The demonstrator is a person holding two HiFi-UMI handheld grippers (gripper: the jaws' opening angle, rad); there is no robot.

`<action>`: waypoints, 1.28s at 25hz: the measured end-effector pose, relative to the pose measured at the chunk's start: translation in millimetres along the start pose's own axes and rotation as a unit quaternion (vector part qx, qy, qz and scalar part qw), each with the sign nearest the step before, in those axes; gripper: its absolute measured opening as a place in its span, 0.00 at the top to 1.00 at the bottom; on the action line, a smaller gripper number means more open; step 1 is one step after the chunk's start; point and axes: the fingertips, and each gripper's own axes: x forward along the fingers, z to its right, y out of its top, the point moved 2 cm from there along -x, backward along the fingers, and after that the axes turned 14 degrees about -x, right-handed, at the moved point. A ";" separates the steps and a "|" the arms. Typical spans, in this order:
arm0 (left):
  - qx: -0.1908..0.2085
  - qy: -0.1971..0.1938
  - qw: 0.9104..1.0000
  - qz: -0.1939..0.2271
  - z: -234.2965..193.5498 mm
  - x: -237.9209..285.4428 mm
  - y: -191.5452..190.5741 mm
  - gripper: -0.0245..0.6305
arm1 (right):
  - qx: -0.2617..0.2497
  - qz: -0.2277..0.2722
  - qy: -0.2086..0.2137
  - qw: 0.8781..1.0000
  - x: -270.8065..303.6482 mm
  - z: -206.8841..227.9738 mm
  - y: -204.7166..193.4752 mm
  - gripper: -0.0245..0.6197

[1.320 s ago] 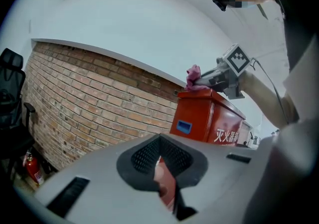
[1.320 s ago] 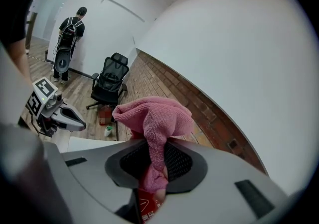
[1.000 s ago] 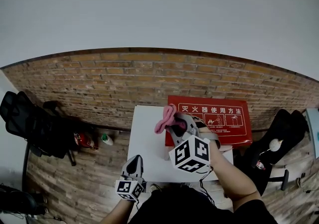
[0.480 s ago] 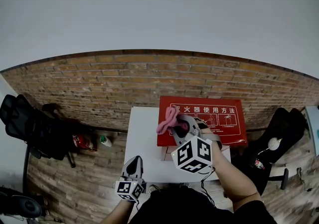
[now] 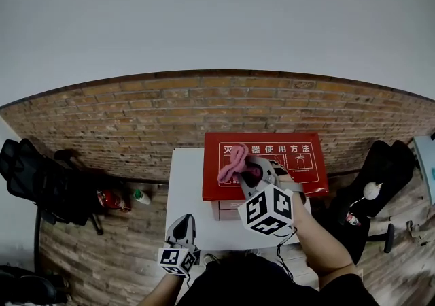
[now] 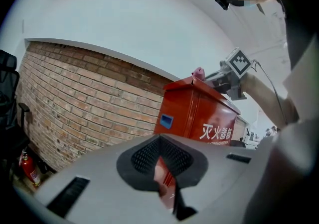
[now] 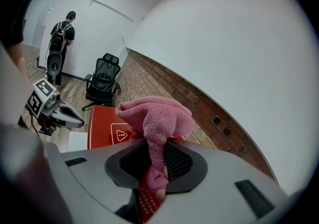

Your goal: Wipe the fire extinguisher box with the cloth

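Note:
The red fire extinguisher box [image 5: 299, 162] with white lettering stands on a white table [image 5: 187, 189] against the brick wall. My right gripper [image 5: 246, 174] is shut on a bunched pink cloth [image 5: 233, 164], held over the box's top near its left part. In the right gripper view the cloth [image 7: 157, 118] spills out between the jaws above the red box [image 7: 102, 128]. My left gripper [image 5: 182, 227] hangs low by the table's front edge, jaws together and holding nothing. The left gripper view shows the box [image 6: 199, 113] from the side, with the cloth [image 6: 199, 73] at its top edge.
A brick wall [image 5: 136, 121] runs behind the table. Black office chairs [image 5: 41, 175] stand at the left and another [image 5: 384, 182] at the right. A small red extinguisher [image 5: 109, 199] and a green-capped bottle [image 5: 141, 197] lie on the wooden floor. A person [image 7: 62, 39] stands far off.
The right gripper and cloth now sit further in over the box's top, away from its left edge. The left gripper has stayed where it was.

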 end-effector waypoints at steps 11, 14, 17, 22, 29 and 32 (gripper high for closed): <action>0.015 -0.017 1.000 -0.011 18.0 16.3 -6.6 0.94 | 0.020 -0.010 -0.010 1.000 -14.4 8.7 -29.6 0.83; 0.018 -0.022 0.999 -0.014 23.7 21.2 -7.5 0.94 | 0.024 -0.012 -0.012 1.000 -18.4 11.0 -37.4 0.83; 0.023 -0.028 0.999 -0.017 30.4 26.1 -6.9 0.94 | 0.028 -0.015 -0.013 0.999 -22.5 13.1 -44.5 0.83; 0.027 -0.032 0.999 -0.020 35.6 32.4 -8.2 0.94 | 0.034 -0.018 -0.015 0.999 -28.3 16.2 -54.9 0.83; 0.033 -0.036 0.999 -0.022 43.5 40.2 -7.9 0.94 | 0.043 -0.021 -0.023 0.999 -37.3 20.6 -71.0 0.83; 0.033 -0.037 0.998 -0.024 48.5 43.4 -7.2 0.94 | 0.047 -0.024 -0.025 0.998 -41.8 22.5 -77.3 0.83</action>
